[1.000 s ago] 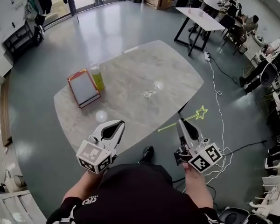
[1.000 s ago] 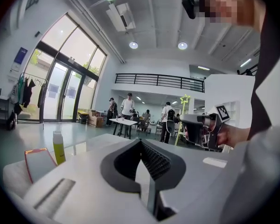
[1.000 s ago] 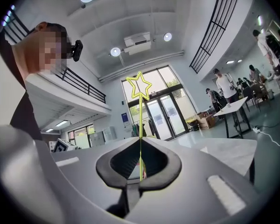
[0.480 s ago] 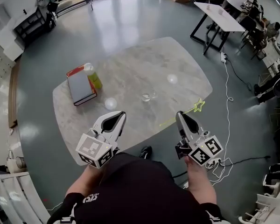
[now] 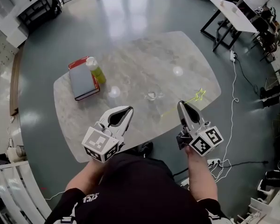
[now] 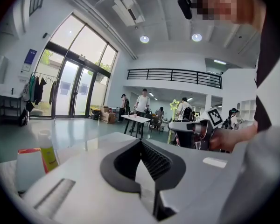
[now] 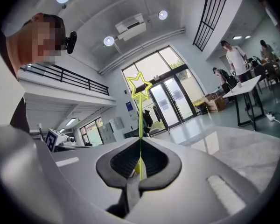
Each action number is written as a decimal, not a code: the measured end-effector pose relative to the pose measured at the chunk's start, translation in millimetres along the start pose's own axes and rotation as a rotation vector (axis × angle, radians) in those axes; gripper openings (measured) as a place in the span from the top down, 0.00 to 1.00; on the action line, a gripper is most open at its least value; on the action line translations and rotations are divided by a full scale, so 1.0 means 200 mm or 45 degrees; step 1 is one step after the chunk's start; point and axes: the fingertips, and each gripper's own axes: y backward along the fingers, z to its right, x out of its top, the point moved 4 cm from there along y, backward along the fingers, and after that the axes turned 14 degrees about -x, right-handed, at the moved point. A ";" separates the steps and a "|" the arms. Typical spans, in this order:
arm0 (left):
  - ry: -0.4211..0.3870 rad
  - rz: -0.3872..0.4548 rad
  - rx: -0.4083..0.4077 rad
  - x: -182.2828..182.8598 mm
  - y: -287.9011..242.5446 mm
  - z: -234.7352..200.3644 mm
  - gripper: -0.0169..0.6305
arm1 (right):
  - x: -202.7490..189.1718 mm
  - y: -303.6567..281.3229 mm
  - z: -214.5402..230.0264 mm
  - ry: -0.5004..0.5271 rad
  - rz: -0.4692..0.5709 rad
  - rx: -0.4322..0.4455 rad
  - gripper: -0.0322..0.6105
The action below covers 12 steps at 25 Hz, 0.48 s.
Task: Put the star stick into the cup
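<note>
Wobble is worrying me: right gripper (image 5: 181, 104) is pinching the thin star stick (image 7: 140, 120), left gripper (image 5: 129, 109) is closed, empty; swinging could topple the cup (image 5: 152, 95).

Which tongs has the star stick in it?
The right tongs: they are shut on the yellow star stick, whose star pokes out past them. The left tongs are shut with nothing between them.
</note>
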 end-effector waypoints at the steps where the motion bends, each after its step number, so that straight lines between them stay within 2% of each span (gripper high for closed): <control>1: 0.002 0.000 -0.006 0.00 -0.01 -0.02 0.97 | -0.01 -0.03 0.02 -0.006 -0.009 -0.009 0.92; 6: 0.015 -0.018 -0.035 -0.02 -0.09 -0.13 0.97 | -0.03 -0.22 0.06 0.001 -0.053 -0.022 0.92; 12: 0.065 -0.070 -0.048 -0.13 -0.18 -0.28 0.97 | -0.06 -0.43 0.08 0.017 -0.075 -0.005 0.92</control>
